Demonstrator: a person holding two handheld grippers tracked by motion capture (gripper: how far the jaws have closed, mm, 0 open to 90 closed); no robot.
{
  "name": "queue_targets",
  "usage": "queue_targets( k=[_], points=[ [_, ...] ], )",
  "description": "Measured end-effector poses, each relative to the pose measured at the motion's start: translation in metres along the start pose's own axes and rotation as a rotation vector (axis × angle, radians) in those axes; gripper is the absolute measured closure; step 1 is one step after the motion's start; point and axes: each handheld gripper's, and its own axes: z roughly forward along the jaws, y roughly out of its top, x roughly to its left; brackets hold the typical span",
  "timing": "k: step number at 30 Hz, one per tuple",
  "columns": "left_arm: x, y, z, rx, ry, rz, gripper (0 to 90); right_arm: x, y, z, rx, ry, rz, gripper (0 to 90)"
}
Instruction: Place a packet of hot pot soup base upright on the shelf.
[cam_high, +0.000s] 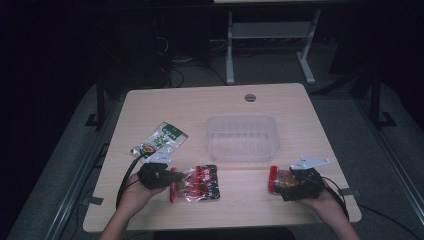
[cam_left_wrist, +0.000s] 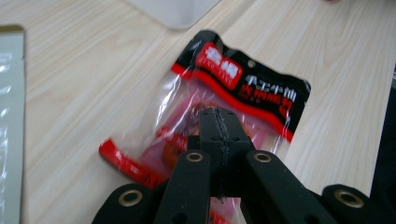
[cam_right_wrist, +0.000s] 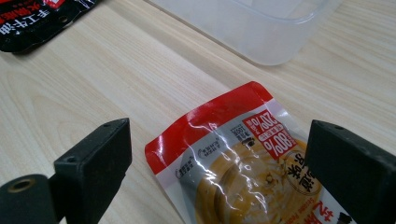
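Observation:
A red-and-black snack packet (cam_high: 201, 183) (cam_left_wrist: 243, 88) lies at the table's front, left of centre. My left gripper (cam_high: 176, 176) (cam_left_wrist: 219, 114) is shut, its jaws pressed together on the packet's clear plastic; the packet's near edge is hidden under them. Toward the front right lies an orange packet with a red top edge (cam_high: 276, 179) (cam_right_wrist: 233, 163). My right gripper (cam_high: 286, 183) (cam_right_wrist: 222, 140) stands open, one jaw on each side of that packet without touching it.
A clear plastic container (cam_high: 242, 119) (cam_right_wrist: 261, 37) stands empty in the middle of the wooden table (cam_high: 200, 102). A green-and-white packet (cam_high: 161, 140) lies to its left, near my left hand. Dark floor, cables and a desk frame lie beyond the far edge.

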Motion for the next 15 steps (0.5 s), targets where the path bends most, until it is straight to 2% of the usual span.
queue_targets(
  k=[2, 6, 15],
  points=[
    [0.0, -0.006, -0.004, -0.003, 0.01, -0.017, 89.7, 0.0, 0.0, 0.0, -0.001, 0.0, -0.001, 7.0],
    [0.003, -0.014, -0.009, 0.011, 0.031, -0.025, 89.7, 0.001, 0.0, 0.001, 0.002, 0.001, 0.0, 7.0],
    [0.01, -0.021, -0.006, 0.035, 0.048, -0.053, 89.6, 0.002, 0.005, 0.005, 0.008, 0.014, -0.009, 7.0]
  ],
)
